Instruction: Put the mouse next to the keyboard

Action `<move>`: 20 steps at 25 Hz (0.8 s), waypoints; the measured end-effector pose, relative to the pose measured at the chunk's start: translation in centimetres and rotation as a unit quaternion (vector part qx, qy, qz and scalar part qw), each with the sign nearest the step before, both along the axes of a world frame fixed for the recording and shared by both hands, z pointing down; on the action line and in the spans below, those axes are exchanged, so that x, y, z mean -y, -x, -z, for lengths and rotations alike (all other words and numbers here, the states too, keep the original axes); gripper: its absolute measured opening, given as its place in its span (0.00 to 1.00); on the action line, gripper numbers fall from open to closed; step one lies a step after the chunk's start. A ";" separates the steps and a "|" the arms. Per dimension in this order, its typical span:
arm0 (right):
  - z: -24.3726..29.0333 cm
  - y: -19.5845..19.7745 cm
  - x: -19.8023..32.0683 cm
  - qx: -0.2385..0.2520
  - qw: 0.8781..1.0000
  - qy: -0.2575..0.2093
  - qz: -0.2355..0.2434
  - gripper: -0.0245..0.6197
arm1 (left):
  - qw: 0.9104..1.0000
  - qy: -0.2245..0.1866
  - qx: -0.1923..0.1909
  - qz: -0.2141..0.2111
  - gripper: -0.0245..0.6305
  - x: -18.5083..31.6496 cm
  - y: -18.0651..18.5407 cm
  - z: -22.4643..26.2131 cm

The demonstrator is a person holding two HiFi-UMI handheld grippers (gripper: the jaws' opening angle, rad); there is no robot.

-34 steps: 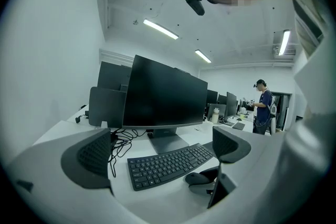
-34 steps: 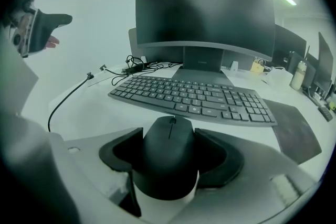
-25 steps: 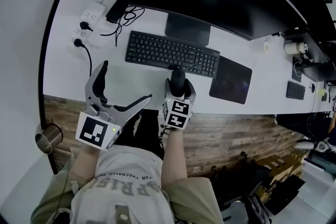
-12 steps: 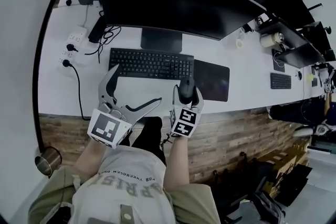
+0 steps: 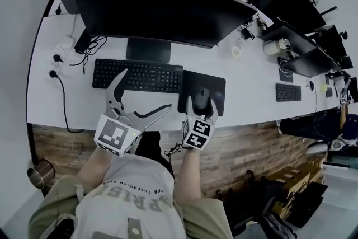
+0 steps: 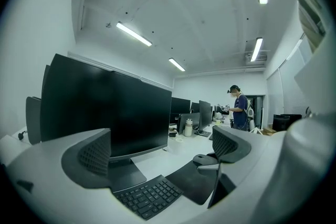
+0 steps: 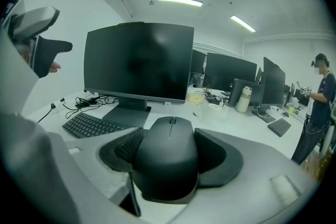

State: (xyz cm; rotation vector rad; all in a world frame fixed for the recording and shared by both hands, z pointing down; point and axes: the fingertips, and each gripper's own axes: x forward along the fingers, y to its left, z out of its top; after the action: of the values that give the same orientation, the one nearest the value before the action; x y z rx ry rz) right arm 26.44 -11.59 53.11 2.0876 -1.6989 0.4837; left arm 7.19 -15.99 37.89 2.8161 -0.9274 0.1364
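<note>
The right gripper (image 5: 202, 103), clamped on the mouse (image 5: 202, 97), has carried it from the keyboard (image 5: 137, 75) to the mouse pad (image 5: 191, 84) near the desk's (image 5: 72, 103) front edge, so only the release seems left. The left gripper (image 5: 146, 89) gapes empty.

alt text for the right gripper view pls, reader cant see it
A black mouse clamped between the two jaws of the right gripper fills the foreground, with a white desk beyond. Behind it are a black keyboard at left and a large dark monitor; a standing person is at far right.
</note>
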 end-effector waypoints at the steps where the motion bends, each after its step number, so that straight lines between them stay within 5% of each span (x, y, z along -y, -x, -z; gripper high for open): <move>1: -0.1 -0.9 0.2 0.001 1.000 0.001 0.004 0.52 | 1.000 0.000 -0.001 0.004 0.93 0.1 -0.9 0.0; 7: -0.8 -5.5 2.2 0.006 0.999 0.009 0.037 0.52 | 0.999 -0.003 -0.026 0.047 0.93 1.6 -5.3 0.6; 20: -8.1 -8.4 6.2 0.036 0.991 0.065 0.109 0.52 | 0.992 0.020 0.012 0.120 0.93 3.6 -9.3 -2.5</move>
State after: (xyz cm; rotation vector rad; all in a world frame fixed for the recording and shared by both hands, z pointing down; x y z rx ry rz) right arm 34.85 -17.84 61.16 1.7882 -1.8577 0.5882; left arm 16.52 -19.57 40.39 2.6459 -1.2453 0.1544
